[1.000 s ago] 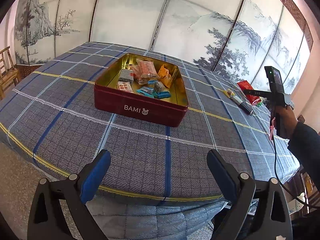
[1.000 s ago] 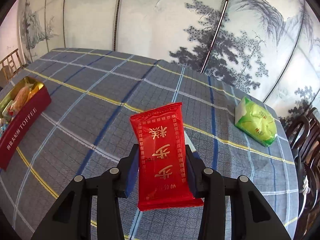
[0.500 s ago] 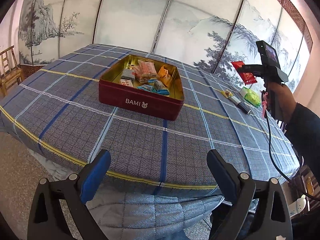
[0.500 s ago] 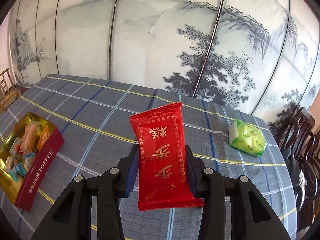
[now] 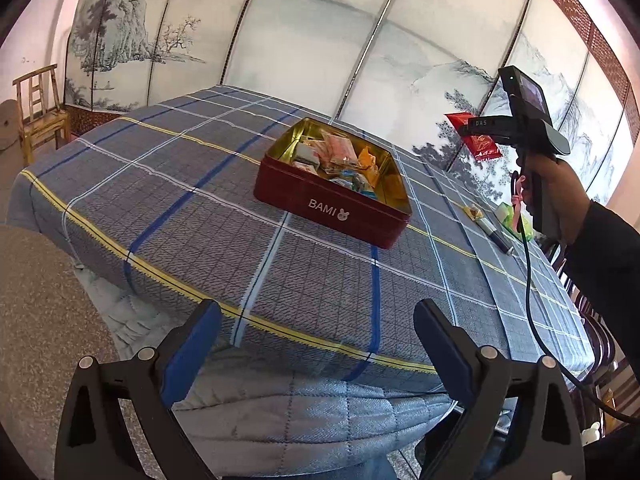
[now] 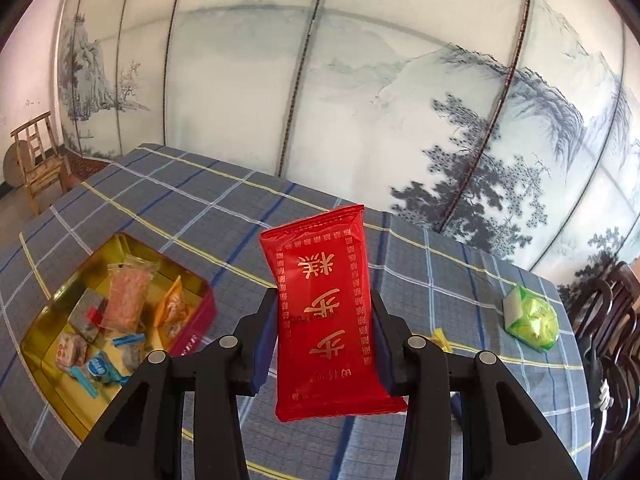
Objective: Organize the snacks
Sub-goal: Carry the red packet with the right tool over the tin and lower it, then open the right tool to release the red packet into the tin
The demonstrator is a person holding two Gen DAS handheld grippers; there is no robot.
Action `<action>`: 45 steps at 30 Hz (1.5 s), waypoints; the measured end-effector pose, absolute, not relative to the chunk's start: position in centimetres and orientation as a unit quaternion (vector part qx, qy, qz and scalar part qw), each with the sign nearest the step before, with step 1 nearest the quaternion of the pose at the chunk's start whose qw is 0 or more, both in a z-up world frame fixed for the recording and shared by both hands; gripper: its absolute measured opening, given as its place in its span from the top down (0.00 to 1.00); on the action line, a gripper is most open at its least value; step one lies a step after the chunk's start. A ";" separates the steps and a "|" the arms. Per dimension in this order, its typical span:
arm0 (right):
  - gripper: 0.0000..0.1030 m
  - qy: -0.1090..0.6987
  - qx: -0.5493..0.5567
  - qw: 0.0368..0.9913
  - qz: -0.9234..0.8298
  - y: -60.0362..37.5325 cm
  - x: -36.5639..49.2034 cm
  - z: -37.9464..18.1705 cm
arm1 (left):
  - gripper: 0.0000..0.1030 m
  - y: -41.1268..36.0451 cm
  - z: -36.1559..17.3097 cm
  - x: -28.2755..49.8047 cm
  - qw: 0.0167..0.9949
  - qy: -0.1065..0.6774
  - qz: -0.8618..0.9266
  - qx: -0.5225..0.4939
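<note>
My right gripper [image 6: 324, 332] is shut on a red snack packet [image 6: 326, 308] with gold characters, held upright above the table. In the left wrist view the same red packet [image 5: 474, 140] hangs high to the right of the tin, carried by a hand. The red BAMI tin [image 5: 332, 208] with a gold inside stands on the checked cloth and holds several wrapped snacks; in the right wrist view the tin [image 6: 52, 320] lies low on the left. A green packet [image 6: 530, 322] lies on the table at right. My left gripper [image 5: 316, 344] is open and empty, off the table's near edge.
A small yellow sweet [image 5: 474, 212] and a dark stick-shaped snack [image 5: 498, 238] lie right of the tin. A wooden chair [image 5: 40, 116] stands at far left, dark chairs [image 6: 612, 320] at right. A painted screen [image 5: 320, 40] backs the table. A cable [image 5: 532, 300] hangs from the right hand.
The right gripper has risen and swung left toward the tin with the red packet; the tin has come further into its view. My left gripper has drawn back from the table edge.
</note>
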State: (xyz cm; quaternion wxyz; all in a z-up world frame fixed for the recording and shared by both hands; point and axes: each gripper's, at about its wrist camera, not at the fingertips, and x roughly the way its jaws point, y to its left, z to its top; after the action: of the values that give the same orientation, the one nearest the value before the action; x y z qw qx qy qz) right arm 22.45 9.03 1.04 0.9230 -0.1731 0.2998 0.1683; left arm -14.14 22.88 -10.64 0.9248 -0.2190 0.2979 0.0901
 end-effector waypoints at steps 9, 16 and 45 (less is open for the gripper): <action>0.58 0.303 -0.192 0.909 0.214 15.8 19.4 -0.1 | 0.08 24.6 -11.8 -15.5 0.916 0.305 0.107 -0.239; 0.58 0.316 -0.204 0.893 0.249 19.9 16.9 -2.1 | 0.08 25.6 -12.3 -16.3 0.910 0.309 0.116 -0.250; 0.58 0.401 -0.171 0.845 0.310 22.7 12.9 -10.5 | 0.08 25.3 -13.2 -16.0 0.904 0.332 0.127 -0.240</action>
State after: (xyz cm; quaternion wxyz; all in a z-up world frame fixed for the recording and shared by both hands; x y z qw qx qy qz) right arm 12.91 22.68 -10.48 0.8447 -0.1710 0.4015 0.3099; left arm -15.99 25.29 -13.20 0.9036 -0.2395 0.3318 0.1268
